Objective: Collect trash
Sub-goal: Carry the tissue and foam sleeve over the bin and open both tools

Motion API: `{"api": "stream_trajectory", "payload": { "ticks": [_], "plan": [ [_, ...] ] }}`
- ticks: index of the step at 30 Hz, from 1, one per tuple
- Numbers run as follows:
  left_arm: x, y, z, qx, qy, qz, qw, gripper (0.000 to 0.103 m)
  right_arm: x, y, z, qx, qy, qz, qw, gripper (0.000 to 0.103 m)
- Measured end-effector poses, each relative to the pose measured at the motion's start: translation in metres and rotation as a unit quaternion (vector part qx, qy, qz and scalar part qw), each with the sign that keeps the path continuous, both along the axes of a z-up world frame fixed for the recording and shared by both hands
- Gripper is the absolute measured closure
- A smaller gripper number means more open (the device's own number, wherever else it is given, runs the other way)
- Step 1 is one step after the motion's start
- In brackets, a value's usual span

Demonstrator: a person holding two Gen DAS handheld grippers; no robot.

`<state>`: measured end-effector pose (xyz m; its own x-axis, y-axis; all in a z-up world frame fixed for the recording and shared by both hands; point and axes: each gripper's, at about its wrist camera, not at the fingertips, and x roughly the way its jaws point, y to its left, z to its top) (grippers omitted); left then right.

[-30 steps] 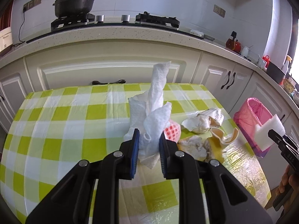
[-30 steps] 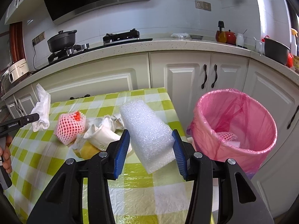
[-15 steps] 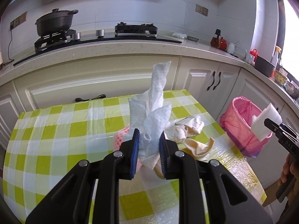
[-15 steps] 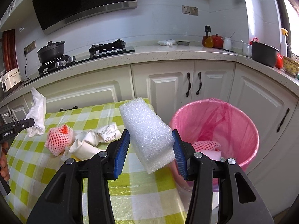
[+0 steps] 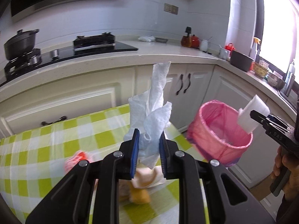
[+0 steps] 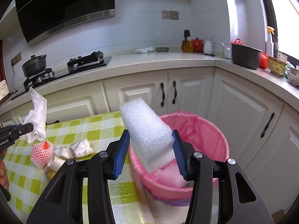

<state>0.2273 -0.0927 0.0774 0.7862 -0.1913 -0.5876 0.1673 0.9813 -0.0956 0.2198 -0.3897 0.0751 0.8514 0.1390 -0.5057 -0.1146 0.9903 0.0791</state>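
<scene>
My left gripper (image 5: 148, 150) is shut on a crumpled white paper towel (image 5: 152, 112), held up over the checked table (image 5: 56, 140); the same towel (image 6: 37, 117) shows at the left of the right wrist view. My right gripper (image 6: 151, 152) is shut on a white foam block (image 6: 147, 132), which hangs over the near rim of the pink-lined bin (image 6: 209, 136). From the left wrist view the foam block (image 5: 252, 113) sits above the bin (image 5: 216, 134) at the right. Pale trash lies inside the bin.
On the table lie a red-netted fruit (image 6: 41, 152), crumpled wrappers (image 6: 80, 148) and yellowish scraps (image 5: 140, 192). White cabinets (image 6: 168, 93) stand behind the table and bin. The counter carries a stove (image 6: 87, 61), black pot (image 6: 34, 64) and jars. A hand (image 5: 286, 169) grips the right tool.
Both grippers have moved right and up with their loads. The foam block now hangs over the bin's rim, and the paper towel has come closer to the bin.
</scene>
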Motion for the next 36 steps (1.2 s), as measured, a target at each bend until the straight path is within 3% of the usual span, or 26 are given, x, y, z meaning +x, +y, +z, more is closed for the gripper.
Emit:
{"api": "stream_trajectory", "payload": {
  "ticks": [11, 20, 24, 26, 27, 36],
  "plan": [
    [0.049, -0.110, 0.014, -0.011, 0.000, -0.093, 0.9956, 0.081, 0.040, -0.055, -0.006, 0.011, 0.015, -0.030, 0.999, 0.058],
    [0.087, -0.188, -0.002, -0.011, 0.032, -0.153, 0.9876, 0.081, 0.069, -0.086, -0.020, 0.020, 0.030, -0.042, 0.998, 0.057],
    [0.107, -0.203, -0.015, -0.020, 0.055, -0.160, 0.9853, 0.076, 0.082, -0.097, -0.032, 0.018, 0.042, -0.051, 0.998, 0.056],
    [0.116, -0.206, -0.022, -0.022, 0.066, -0.158, 0.9851, 0.057, 0.088, -0.102, -0.037, 0.019, 0.050, -0.054, 0.997, 0.044],
    [0.119, -0.206, -0.024, -0.024, 0.069, -0.156, 0.9850, 0.054, 0.088, -0.103, -0.039, 0.018, 0.050, -0.056, 0.997, 0.042],
    [0.114, -0.192, -0.030, -0.022, 0.066, -0.144, 0.9872, 0.053, 0.075, -0.116, -0.039, 0.018, 0.036, -0.076, 0.996, 0.041]
  ]
}}
